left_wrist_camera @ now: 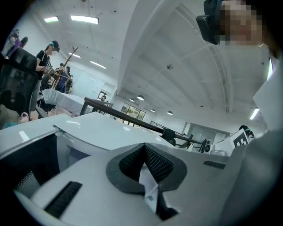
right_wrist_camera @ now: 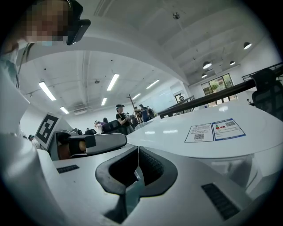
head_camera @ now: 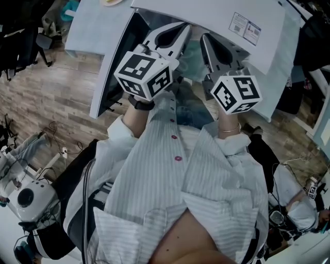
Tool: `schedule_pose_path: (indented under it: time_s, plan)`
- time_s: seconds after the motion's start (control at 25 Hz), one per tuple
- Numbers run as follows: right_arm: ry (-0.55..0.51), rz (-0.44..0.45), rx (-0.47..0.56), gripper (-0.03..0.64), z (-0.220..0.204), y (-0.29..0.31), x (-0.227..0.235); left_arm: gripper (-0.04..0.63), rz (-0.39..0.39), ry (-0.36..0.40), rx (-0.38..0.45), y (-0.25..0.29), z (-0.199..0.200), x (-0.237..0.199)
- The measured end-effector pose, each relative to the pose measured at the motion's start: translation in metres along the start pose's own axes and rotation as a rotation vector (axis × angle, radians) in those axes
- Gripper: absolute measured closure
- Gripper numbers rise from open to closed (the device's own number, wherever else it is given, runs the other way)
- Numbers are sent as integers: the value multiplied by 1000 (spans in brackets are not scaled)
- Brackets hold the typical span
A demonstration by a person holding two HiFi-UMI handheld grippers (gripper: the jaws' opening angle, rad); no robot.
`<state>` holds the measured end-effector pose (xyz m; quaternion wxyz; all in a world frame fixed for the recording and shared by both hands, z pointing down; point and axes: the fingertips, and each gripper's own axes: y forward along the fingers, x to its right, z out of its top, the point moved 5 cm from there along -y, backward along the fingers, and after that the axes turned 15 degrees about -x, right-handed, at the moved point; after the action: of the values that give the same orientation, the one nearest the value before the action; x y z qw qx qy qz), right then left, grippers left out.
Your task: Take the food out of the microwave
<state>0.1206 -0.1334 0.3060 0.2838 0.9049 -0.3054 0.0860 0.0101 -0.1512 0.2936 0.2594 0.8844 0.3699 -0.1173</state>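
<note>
Just two hand-held grippers [head_camera: 181,29] [head_camera: 205,39], one microwave [head_camera: 216,13]

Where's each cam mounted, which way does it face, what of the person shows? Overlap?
Head view: on the head, steeply down at left gripper and right gripper, both shut, at the microwave; shirt, wrists show.
Left gripper view: on the left gripper, along its jaws over the microwave top; the person's head shows.
Right gripper view: on the right gripper, over the microwave's stickers; head, sleeve show.
Shared: the microwave in all; each gripper view catches the other gripper.
</note>
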Motion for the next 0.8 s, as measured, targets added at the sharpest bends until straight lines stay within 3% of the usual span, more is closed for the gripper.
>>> schedule_pose_path:
  time_s: [0.44,0.8]
  plan:
    - [68,-25,-41,584,-30,11,17,588,-2,-59,-67,12,-32,-12]
    - [202,-45,-53,584,-60,29,37,588,1,-116,-118,23,-55,-25]
